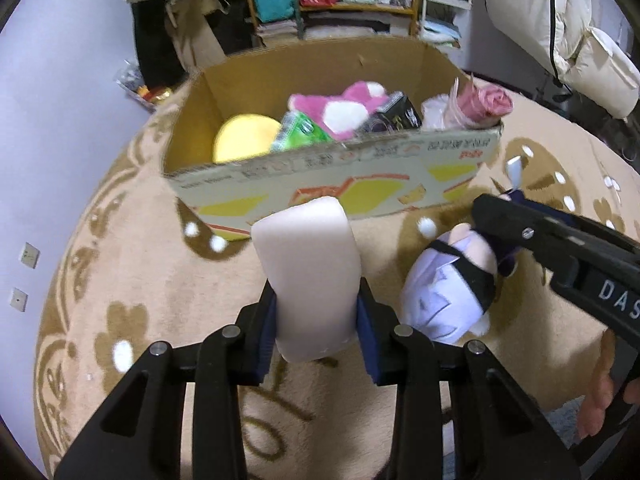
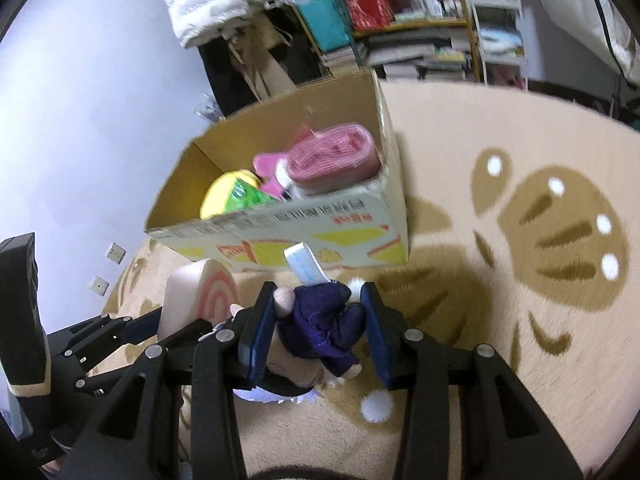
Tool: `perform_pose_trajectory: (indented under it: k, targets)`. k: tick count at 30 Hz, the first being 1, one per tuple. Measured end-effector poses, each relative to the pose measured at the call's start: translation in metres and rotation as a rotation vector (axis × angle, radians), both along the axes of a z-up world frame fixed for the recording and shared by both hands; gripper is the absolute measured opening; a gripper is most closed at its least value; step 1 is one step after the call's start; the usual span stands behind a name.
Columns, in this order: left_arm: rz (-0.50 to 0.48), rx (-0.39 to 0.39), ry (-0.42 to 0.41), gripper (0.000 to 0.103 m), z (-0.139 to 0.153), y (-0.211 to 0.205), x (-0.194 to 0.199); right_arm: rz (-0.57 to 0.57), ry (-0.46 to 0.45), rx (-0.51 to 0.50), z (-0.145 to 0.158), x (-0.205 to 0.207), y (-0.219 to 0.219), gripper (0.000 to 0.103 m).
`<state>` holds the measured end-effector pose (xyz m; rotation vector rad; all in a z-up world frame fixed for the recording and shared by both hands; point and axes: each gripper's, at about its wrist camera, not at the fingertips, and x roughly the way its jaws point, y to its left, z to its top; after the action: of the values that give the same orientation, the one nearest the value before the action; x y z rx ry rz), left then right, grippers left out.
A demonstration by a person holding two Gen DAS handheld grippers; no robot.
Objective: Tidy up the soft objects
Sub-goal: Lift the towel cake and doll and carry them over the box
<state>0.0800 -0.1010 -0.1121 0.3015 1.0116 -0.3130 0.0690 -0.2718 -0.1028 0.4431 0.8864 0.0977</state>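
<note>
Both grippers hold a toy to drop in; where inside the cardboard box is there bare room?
The cardboard box is bare at its left end, beside the yellow round cushion. Crowded from the pink-and-white plush to the pink roll.

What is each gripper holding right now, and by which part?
Left gripper clamps the pale soft block by the sides of its lower half. Right gripper clamps the plush doll by its dark purple body.

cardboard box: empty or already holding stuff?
Holding stuff: the open-topped cardboard box contains a yellow round cushion, pink-and-white plush and pink roll.
</note>
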Motion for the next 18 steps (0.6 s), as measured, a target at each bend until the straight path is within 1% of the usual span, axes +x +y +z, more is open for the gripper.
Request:
perform_pose_trajectory:
  k: [7,13,18]
  targets:
    - [0.046,-0.004,-0.132,0.032,0.029,0.012,-0.014,0.004,-0.125,-0.054,0.038,-0.015,-0.002,0.044]
    - [0.079,-0.009,-0.289,0.032,0.062,0.023,-0.024,0.011,-0.226,-0.076,0.068,-0.021,-0.004,0.044]
    - [0.102,-0.031,-0.359,0.032,0.081,0.030,-0.021,0.006,-0.289,-0.100,0.087,-0.012,-0.005,0.044]
